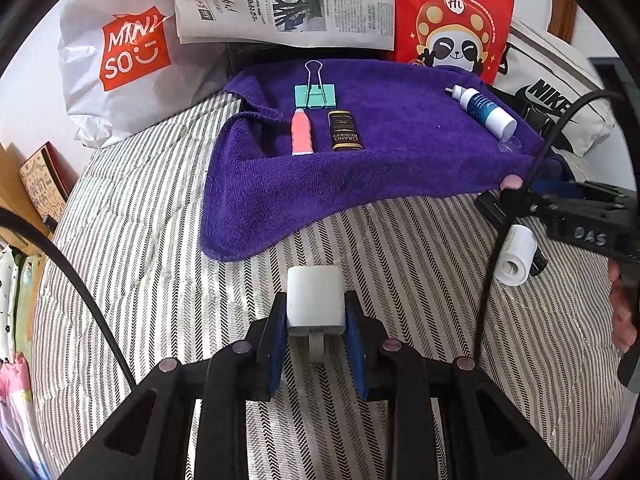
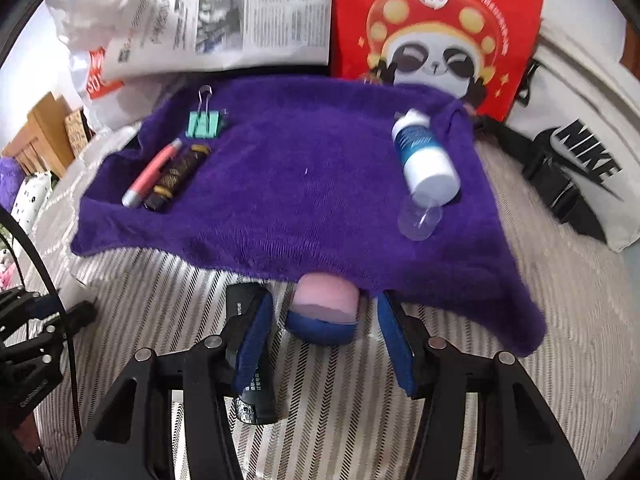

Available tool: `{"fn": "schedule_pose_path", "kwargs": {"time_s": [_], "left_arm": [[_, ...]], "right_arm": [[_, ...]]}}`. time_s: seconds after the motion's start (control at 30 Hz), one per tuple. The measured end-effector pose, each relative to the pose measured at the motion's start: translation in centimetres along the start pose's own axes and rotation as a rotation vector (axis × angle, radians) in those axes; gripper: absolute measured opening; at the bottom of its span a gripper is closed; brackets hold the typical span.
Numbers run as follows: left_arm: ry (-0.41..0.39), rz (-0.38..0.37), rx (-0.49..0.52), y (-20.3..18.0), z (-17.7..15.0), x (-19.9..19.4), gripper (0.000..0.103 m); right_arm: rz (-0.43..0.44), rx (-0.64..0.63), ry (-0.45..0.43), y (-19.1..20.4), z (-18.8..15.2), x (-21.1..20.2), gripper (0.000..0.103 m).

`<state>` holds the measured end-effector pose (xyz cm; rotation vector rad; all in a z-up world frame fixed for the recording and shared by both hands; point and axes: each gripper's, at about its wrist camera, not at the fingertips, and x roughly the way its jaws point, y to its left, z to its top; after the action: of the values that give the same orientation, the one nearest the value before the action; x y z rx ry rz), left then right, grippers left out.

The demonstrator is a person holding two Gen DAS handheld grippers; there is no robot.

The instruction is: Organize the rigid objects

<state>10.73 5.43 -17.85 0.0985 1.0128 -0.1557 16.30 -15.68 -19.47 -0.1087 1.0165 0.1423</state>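
A purple towel [image 1: 372, 168] lies on the striped bed. On it sit a green binder clip [image 1: 315, 94], a pink tube [image 1: 302, 132], a dark gold-lettered box [image 1: 345, 130] and a white and blue bottle [image 1: 486, 110] on its side with a clear cap [image 2: 420, 216]. My left gripper [image 1: 316, 320] is shut on a white charger block [image 1: 315, 300] above the bed, in front of the towel. My right gripper [image 2: 324, 320] is open around a pink and blue round object [image 2: 324, 312] at the towel's near edge. A black item [image 2: 250, 344] lies by its left finger.
A white Miniso bag [image 1: 120, 52], a newspaper [image 1: 280, 0], a red panda bag [image 1: 452, 12] and a white Nike bag [image 1: 560, 92] stand behind the towel. A white roll [image 1: 516, 256] lies on the bed near the right gripper. Cables [image 1: 512, 220] hang across both views.
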Motion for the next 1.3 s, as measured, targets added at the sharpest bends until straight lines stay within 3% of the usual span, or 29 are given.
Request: {"fn": "schedule_pose_path", "kwargs": {"time_s": [0.07, 0.3, 0.87, 1.3], "left_arm": [[-0.002, -0.002, 0.0, 0.0, 0.0, 0.0, 0.025], [-0.006, -0.004, -0.011, 0.2, -0.1, -0.1, 0.025], [-0.017, -0.006, -0.013, 0.1, -0.2, -0.2, 0.025], [-0.051, -0.001, -0.032, 0.2, -0.7, -0.4, 0.025]], "right_arm": [[0.013, 0.0, 0.028, -0.1, -0.1, 0.6, 0.037], [0.029, 0.017, 0.045, -2.2, -1.0, -1.2, 0.037], [0.004, 0.036, -0.103, -2.1, -1.8, -1.7, 0.04], [-0.004, 0.032, -0.105, -1.9, -1.9, -1.8, 0.04]]}}
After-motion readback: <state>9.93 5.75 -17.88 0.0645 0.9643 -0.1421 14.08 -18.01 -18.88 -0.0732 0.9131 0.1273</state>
